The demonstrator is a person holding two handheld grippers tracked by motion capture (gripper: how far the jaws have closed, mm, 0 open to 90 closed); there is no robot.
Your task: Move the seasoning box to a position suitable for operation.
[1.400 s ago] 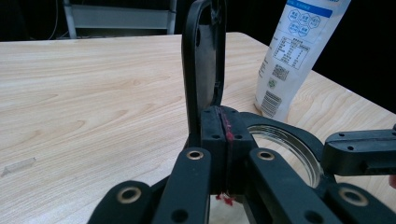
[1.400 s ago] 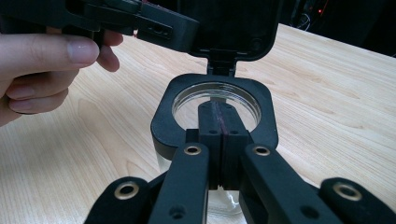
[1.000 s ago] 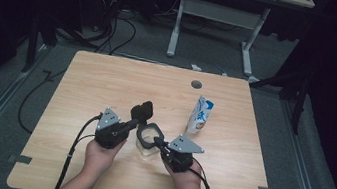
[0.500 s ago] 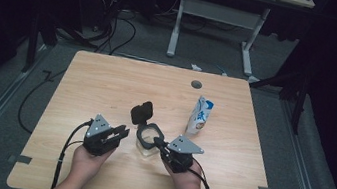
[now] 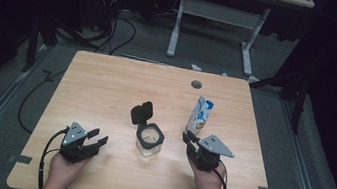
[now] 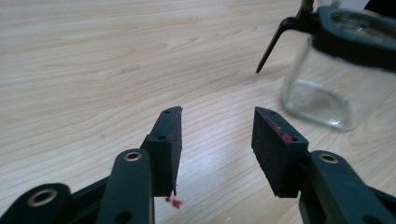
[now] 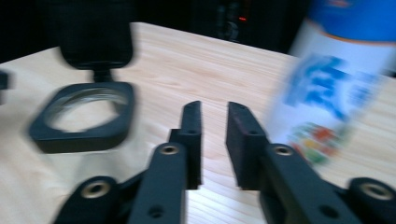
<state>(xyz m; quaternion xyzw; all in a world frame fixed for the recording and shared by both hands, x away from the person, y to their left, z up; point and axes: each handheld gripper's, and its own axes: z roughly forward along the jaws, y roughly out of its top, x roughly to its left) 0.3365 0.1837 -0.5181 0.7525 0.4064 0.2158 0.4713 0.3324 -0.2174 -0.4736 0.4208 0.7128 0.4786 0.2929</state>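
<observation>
Room: dark around a pale wooden desk [image 5: 107,85], grey floor with cables, a white-legged table frame at the top of the high view.
Jar: a clear glass jar [image 5: 149,139] with a black collar stands at the middle of the desk, between the two claws and apart from both; its black flip lid [image 5: 142,112] is hinged open and stands up at its upper left.
Packet: a white and blue packet [image 5: 199,116] stands upright right of the jar, just above the right claw (its print is too blurred to read).
Left claw: left claw [image 5: 96,142] at the lower left of the high view, held in a hand, jaws moderately wide after just opening, with bare wood between them; in its own view [image 6: 217,135] the jar [image 6: 336,79] sits at the upper right.
Right claw: right claw [image 5: 188,139] at the lower right, jaws narrowly parted after just opening, gripping nothing; its own view [image 7: 213,140] has the jar collar [image 7: 84,116] at left, the packet [image 7: 331,88] at right.
</observation>
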